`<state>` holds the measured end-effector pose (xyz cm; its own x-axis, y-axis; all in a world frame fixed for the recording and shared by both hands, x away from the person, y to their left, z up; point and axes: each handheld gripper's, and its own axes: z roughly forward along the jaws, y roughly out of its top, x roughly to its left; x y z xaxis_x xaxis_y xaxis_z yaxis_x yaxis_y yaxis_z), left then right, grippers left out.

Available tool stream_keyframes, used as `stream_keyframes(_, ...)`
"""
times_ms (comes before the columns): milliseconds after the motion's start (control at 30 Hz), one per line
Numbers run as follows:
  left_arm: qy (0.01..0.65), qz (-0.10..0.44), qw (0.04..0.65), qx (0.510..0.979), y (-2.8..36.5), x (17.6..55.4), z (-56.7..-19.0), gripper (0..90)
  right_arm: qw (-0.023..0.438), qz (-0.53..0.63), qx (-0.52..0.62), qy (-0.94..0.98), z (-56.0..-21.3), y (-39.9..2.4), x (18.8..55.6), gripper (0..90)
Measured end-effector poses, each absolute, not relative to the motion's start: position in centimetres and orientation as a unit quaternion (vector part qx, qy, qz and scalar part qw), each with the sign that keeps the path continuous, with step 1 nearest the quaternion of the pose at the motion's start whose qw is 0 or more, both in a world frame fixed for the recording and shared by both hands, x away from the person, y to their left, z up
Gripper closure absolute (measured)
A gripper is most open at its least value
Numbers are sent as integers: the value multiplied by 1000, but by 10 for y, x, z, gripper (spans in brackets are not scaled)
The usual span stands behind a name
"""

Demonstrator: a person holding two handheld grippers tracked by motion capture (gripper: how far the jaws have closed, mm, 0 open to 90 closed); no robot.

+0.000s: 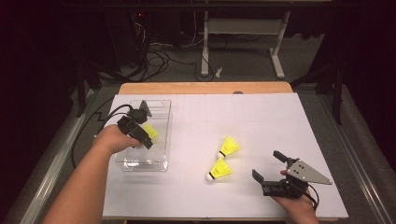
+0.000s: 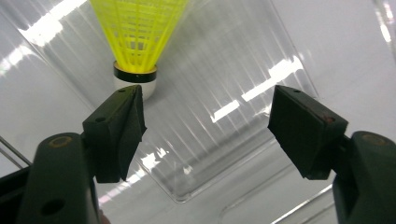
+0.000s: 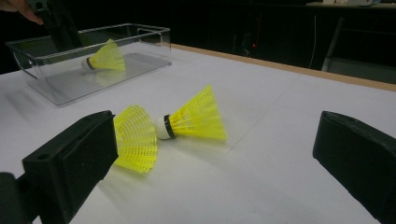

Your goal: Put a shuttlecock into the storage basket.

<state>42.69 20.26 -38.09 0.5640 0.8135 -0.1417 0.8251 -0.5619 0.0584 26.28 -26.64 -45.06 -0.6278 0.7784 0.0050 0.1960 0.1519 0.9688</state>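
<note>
High view: left gripper (image 1: 140,126) is held over the clear plastic bin (image 1: 161,135) at the table's left, jaws parted, nothing clamped. 1 yellow shuttlecock (image 1: 150,130) is seen lying on the bin floor just beside that gripper. Left gripper view: the same shuttlecock (image 2: 136,46) is seen beyond the left jaw, cork end nearest, apart from both pads. Right gripper (image 1: 275,169) is rested on the white table sheet (image 1: 261,116) at lower right, jaws wide apart and empty. 2 more shuttlecocks (image 1: 223,158) are laid mid-table, just beside each other, near the right gripper, outside the bin.
</note>
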Motion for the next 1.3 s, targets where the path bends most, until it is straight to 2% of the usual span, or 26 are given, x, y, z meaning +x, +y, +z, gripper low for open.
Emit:
stream_keyframes(400, 488, -75, 71, 867, 205, 418, -381, 234, 265, 556, 344, 708, -450, -269, 262, 6)
stream_keyframes(733, 488, -58, 64, 868, 205, 405, -385, 113, 264, 555, 342, 711, -450, -267, 263, 6)
stream_keyframes(967, 482, -64, 76, 870, 206, 402, -382, 25, 263, 554, 341, 712, -450, -265, 262, 6)
stream_keyframes(1300, 478, -56, 82, 873, 203, 392, -374, 5, 264, 554, 341, 712, -451, -265, 262, 6)
